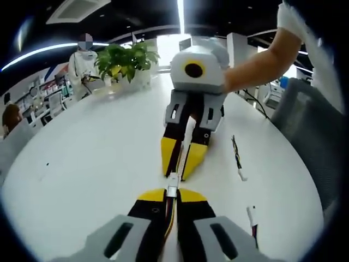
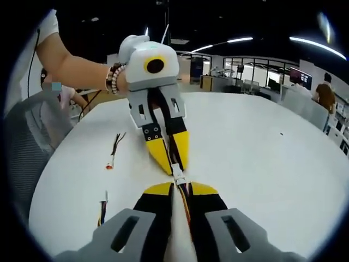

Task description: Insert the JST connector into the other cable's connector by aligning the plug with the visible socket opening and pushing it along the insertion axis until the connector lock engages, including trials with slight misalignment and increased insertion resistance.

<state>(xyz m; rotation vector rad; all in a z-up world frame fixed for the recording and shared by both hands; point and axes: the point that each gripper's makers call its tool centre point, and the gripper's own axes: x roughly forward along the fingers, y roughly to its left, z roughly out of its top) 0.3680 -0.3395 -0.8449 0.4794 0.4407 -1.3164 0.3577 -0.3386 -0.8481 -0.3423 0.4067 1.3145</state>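
left gripper [image 1: 172, 192] clenched on its cable, right gripper [image 2: 180, 186] clenched on the other; the white connector [image 1: 172, 183] sits at frame centre between the facing tips. judged light, small, brittle plastic on limp wires: grip close behind the housing.

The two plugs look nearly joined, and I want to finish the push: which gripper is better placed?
Probably either: left gripper and right gripper each clamp a cable, tips facing, white connector straight between them on one line.
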